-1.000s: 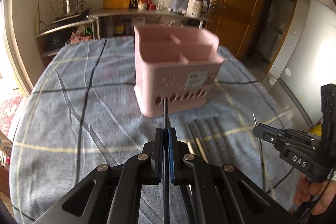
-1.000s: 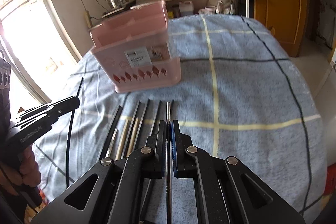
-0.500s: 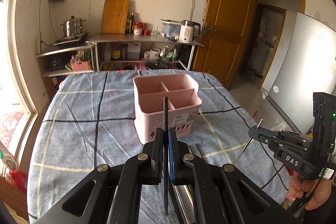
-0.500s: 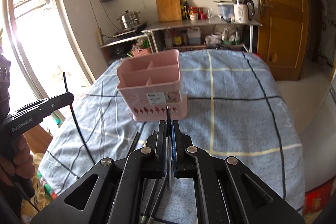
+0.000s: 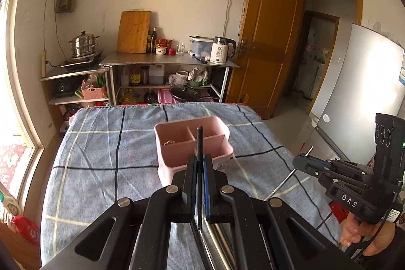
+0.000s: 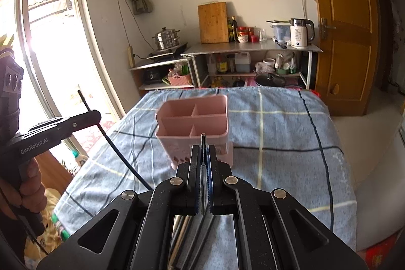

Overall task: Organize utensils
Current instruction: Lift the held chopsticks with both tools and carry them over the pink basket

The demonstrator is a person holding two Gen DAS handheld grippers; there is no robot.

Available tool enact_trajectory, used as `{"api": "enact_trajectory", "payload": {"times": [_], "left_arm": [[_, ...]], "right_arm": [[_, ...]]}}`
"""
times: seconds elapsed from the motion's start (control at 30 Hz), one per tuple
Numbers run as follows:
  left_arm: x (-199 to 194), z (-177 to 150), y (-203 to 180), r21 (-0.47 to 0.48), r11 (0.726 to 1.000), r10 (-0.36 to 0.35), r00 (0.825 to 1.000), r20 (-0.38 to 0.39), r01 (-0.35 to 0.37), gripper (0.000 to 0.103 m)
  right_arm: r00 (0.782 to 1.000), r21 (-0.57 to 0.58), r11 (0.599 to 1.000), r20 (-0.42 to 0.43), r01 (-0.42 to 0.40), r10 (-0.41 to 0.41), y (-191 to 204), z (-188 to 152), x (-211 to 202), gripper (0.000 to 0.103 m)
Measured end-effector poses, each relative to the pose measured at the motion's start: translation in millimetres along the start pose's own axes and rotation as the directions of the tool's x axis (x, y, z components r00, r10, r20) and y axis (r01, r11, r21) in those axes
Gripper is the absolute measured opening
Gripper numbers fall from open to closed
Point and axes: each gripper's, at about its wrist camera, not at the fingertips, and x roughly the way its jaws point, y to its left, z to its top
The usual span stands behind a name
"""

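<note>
L gripper [image 5: 200, 158] had its jaws pressed together on a black chopstick [image 5: 199, 141]; stick stood up past the fingertips, tip in line with the pink utensil caddy [image 5: 177, 156] beyond; in the R wrist view the same stick [image 6: 114, 143] ran slantwise through the L gripper [image 6: 93, 115], both ends free, clear of the cloth.

R gripper [image 6: 203, 151] was likewise clamped tight on a metal chopstick [image 6: 203, 143], silver tip just proud of the pads; seen from the L wrist view as a thin rod [image 5: 291, 173] angled down through the R gripper [image 5: 300, 161], upper end poking above the fingers.

Caddy sat on the blue plaid cloth [image 5: 101, 156], well apart from both grippers; top split into compartments, none seen holding a utensil; sticker on the front wall, text not legible.

Remaining chopsticks [image 6: 182, 232] lay on the cloth beneath the R gripper, partly hidden by its frame; count n/a.

Writing: "DAS" on the R gripper body [image 5: 349, 200]; "GenRobot.AI" on the L gripper body [image 6: 34, 146].

Each handle was gripped by a hand: R hand [image 5: 364, 237]; L hand [image 6: 25, 189].
</note>
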Motion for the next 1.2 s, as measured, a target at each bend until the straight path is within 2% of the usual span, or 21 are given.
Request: {"api": "enact_trajectory", "payload": {"times": [0.27,0.47,0.6,0.73,0.97,1.2], "left_arm": [[1.0,48.5,11.3,-0.029,0.999,-0.012,0.998,0.055,0.014,0.004],[11.1,85.8,26.9,-0.058,0.998,0.004,0.996,0.092,0.001,0.004],[27.0,98.2,36.3,-0.062,0.998,0.027,0.995,0.096,-0.021,0.004],[48.9,97.9,49.3,-0.082,0.996,0.037,0.997,0.071,-0.032,0.004],[87.5,75.4,67.6,-0.106,0.993,0.043,0.999,-0.002,-0.043,0.004],[107.1,55.1,80.4,-0.121,0.991,0.047,0.999,-0.026,-0.050,0.005]], "right_arm": [[0.997,-0.031,0.999,0.075,-0.017,0.020,9.0,47.0,2.9,0.004],[0.991,-0.036,0.998,0.120,-0.046,0.050,16.6,82.1,13.7,0.004],[0.989,-0.023,0.997,0.130,-0.069,0.072,19.8,95.6,31.0,0.004],[0.990,-0.015,0.996,0.112,-0.084,0.085,22.0,97.5,52.6,0.004],[0.995,0.013,0.995,0.015,-0.094,0.094,18.8,80.9,103.4,0.004],[0.994,0.033,0.995,-0.049,-0.093,0.095,6.4,67.3,124.4,0.004]]}}
